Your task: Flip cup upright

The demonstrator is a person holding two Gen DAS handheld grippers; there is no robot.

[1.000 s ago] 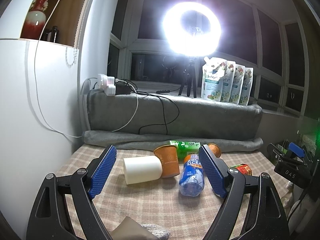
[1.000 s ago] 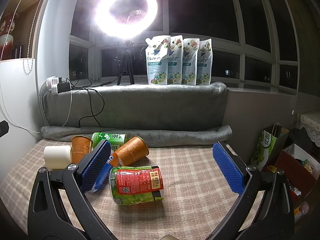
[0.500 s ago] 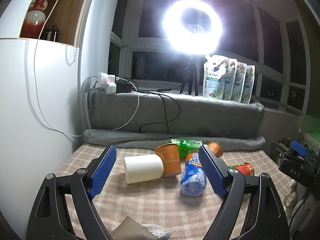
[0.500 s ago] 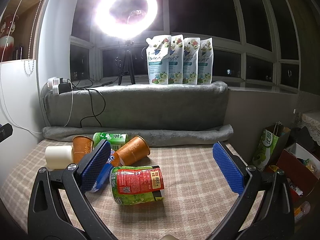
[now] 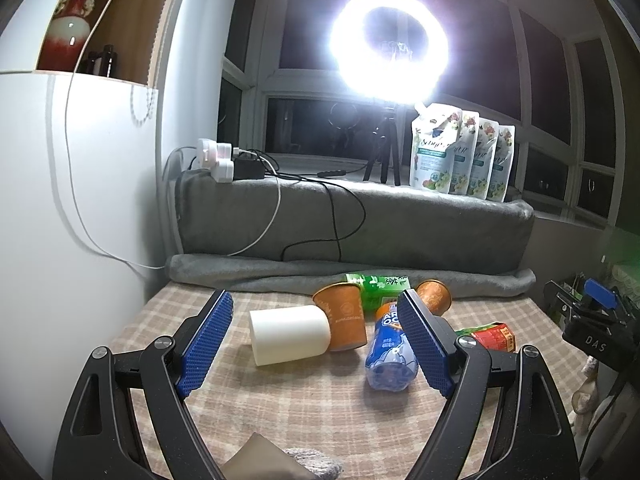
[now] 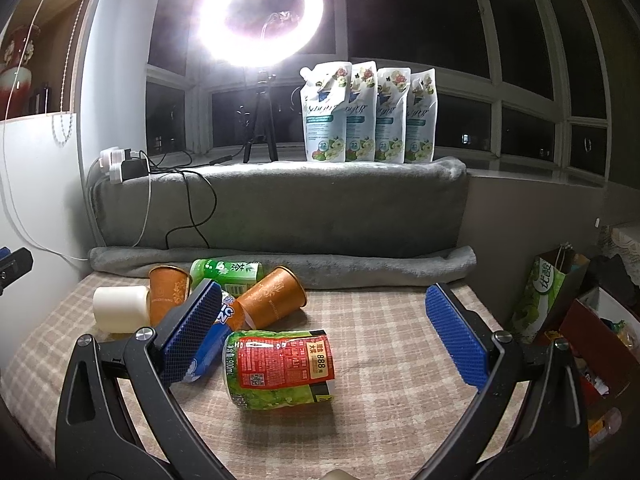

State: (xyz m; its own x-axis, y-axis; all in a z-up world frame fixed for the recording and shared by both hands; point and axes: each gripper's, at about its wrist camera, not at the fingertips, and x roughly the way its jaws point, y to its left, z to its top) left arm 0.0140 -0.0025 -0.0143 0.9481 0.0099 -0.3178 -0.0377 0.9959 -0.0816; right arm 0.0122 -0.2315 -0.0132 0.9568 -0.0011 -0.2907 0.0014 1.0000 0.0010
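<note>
Checked cloth (image 5: 304,408) covers the table; grey blanket (image 6: 280,208) draped along the back ledge, ring light (image 5: 387,42) glaring on a tripod, four refill pouches (image 6: 368,112) standing on the ledge beside it.

Clutter sits toward the back-left of the cloth. White cup (image 5: 289,334) lies on its side, touching an orange paper cup (image 5: 342,314) that stands upright just behind it on the right. Second orange cup (image 6: 272,298) lies on its side, mouth pointing back-right. Green bottle (image 6: 226,271) lies flat behind both, against the blanket roll. Blue-label bottle (image 5: 390,346) lies on its side with its base toward the left camera. Crumpled red-and-green bottle (image 6: 280,366) lies on its side nearest the right camera.

Left gripper (image 5: 318,344): jaws spread wide, nothing between them, held low, white cup and upright orange cup framed in the gap but well ahead of the pads.

Right gripper (image 6: 324,334): jaws spread wide, holding nothing, red-and-green bottle lying in the gap, not touched. Its left pad hides part of the blue-label bottle.
</note>
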